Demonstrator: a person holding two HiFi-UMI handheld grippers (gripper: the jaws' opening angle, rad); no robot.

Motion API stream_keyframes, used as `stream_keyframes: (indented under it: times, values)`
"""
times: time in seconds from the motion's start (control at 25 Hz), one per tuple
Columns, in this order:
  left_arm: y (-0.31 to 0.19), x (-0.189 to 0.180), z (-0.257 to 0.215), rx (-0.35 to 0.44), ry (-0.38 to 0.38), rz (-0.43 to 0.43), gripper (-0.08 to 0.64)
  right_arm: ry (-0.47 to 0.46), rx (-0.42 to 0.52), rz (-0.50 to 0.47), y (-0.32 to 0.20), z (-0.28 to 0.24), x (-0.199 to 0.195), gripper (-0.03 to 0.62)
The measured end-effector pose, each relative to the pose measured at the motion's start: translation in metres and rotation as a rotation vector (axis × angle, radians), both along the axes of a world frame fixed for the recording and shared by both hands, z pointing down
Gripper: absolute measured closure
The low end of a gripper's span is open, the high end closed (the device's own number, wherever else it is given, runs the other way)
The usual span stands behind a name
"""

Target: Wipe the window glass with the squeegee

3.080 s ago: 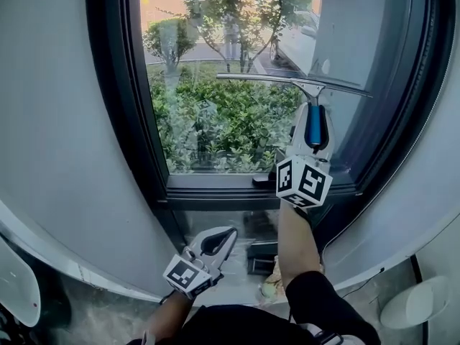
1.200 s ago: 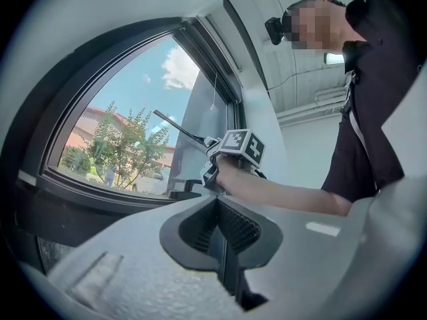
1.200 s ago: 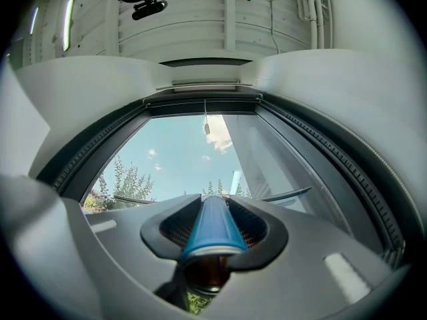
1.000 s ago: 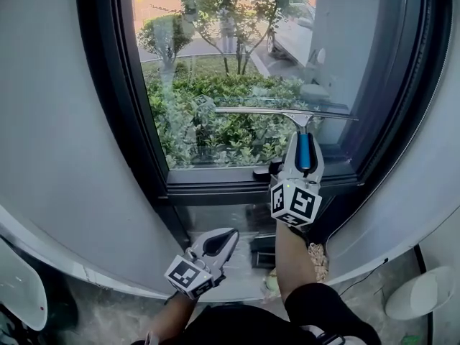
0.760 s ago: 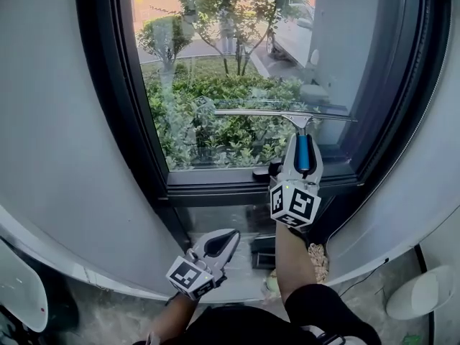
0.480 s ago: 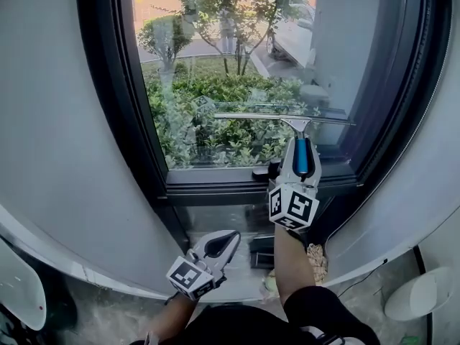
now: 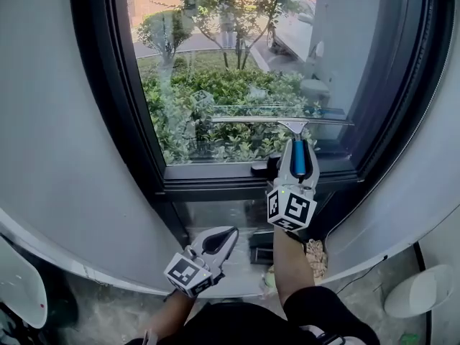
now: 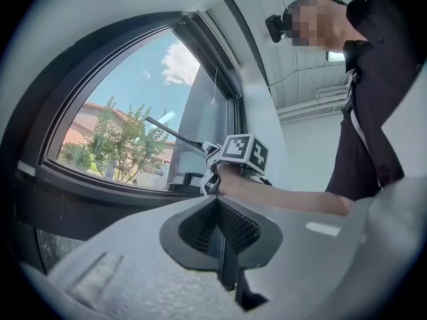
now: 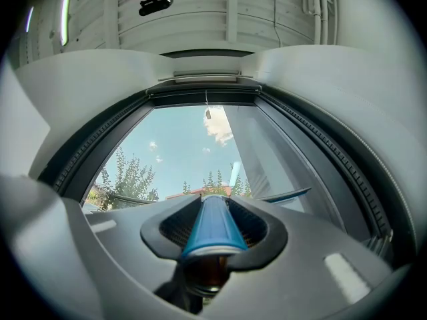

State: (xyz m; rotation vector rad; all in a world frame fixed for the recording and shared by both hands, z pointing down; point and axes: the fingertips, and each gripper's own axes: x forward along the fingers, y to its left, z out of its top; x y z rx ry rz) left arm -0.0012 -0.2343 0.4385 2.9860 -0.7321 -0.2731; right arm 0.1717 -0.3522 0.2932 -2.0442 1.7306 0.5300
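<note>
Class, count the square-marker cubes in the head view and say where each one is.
2. One cube rides on the right gripper, which grips the squeegee at the window glass; the other is on the left gripper, lower, below the sill. None appears hidden.

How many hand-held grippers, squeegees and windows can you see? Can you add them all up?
Hand-held grippers: 2 (left hand-held gripper, right hand-held gripper)
Squeegee: 1
Window: 1
Total: 4
</note>
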Motion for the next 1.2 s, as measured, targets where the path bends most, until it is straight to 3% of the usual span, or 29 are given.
stream_keyframes:
  times: [1.2]
  values:
    - [0.000, 0.005, 0.011, -0.036, -0.019, -0.019, 0.561, -0.023, -0.062, -0.002, 0.003, 0.047, 0.001, 0.462]
